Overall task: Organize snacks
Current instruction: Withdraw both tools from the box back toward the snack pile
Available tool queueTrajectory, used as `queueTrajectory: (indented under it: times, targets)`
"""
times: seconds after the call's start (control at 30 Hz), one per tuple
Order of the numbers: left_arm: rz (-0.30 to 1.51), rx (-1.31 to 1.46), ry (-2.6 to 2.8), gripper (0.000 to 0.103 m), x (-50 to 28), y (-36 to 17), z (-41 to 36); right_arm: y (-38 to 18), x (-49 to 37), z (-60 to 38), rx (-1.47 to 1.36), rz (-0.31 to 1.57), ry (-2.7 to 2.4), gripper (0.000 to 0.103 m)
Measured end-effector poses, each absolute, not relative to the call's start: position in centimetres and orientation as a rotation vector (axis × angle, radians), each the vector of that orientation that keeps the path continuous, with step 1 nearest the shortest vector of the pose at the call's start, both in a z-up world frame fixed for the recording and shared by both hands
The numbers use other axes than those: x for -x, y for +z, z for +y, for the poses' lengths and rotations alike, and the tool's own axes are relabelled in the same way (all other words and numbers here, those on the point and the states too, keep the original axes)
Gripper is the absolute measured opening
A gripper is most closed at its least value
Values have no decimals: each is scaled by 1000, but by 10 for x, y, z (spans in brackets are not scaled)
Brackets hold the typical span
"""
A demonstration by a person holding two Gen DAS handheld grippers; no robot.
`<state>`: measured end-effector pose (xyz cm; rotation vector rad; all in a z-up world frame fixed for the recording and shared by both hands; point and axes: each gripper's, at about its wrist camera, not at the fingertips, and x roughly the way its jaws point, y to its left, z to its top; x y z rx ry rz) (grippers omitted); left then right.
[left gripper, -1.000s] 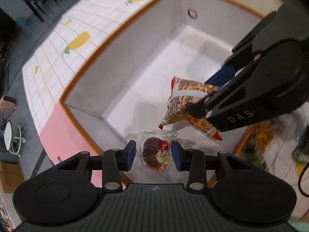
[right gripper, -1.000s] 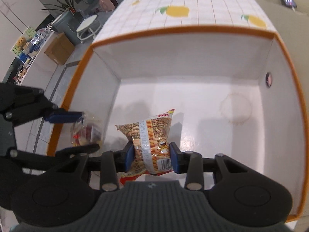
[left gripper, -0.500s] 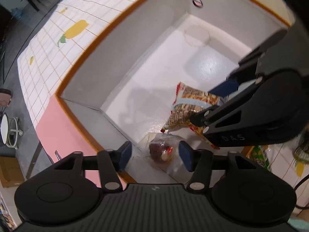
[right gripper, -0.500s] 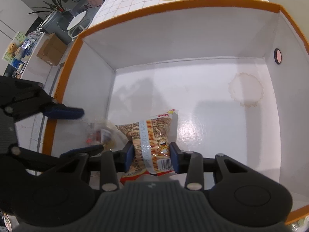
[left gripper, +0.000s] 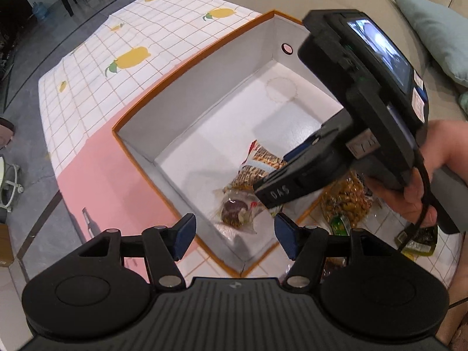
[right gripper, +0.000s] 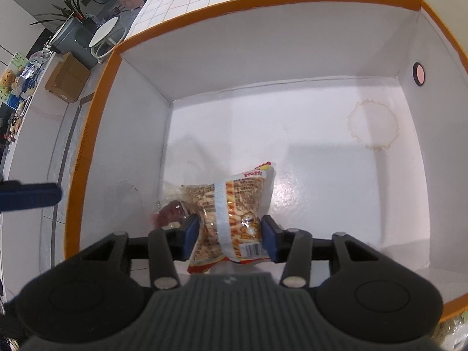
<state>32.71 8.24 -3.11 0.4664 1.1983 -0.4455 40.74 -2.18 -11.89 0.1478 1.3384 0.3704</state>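
A white box with an orange rim [left gripper: 140,117] [right gripper: 87,152] holds two snacks. A clear packet with a brown snack [left gripper: 234,210] [right gripper: 169,215] lies on the box floor in its near corner. My left gripper [left gripper: 234,228] hangs open above it with nothing between its pads. Beside the packet lies an orange printed snack bag [left gripper: 257,163] [right gripper: 234,219]. My right gripper [right gripper: 229,231] [left gripper: 275,172] straddles this bag low in the box. Its jaws are opening, and the bag rests on the floor unpinched between the pads.
Outside the box's near right corner lie a bag of yellow-green snacks [left gripper: 348,199], a green packet [left gripper: 339,222] and a dark packet [left gripper: 415,239]. A lemon-print tablecloth [left gripper: 117,58] covers the table beyond. A person's hand [left gripper: 438,161] holds the right gripper. One left fingertip [right gripper: 29,196] shows outside the box wall.
My left gripper opened, let the clear packet drop into the box corner, then rose. The right gripper's jaws widened around the orange bag, which now sits on the box floor.
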Motion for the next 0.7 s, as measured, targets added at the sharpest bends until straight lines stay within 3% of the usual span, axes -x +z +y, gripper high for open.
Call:
queueTrajectory:
  times: [0.17,0.7]
  targets:
    - [1200,-454,-426,72,-317,-20,85,-100,-403,-23,-125,1301,352,57]
    - [1125,-279,-341,72,-244,53,61,2,-326,-57,-32,1072,420,57]
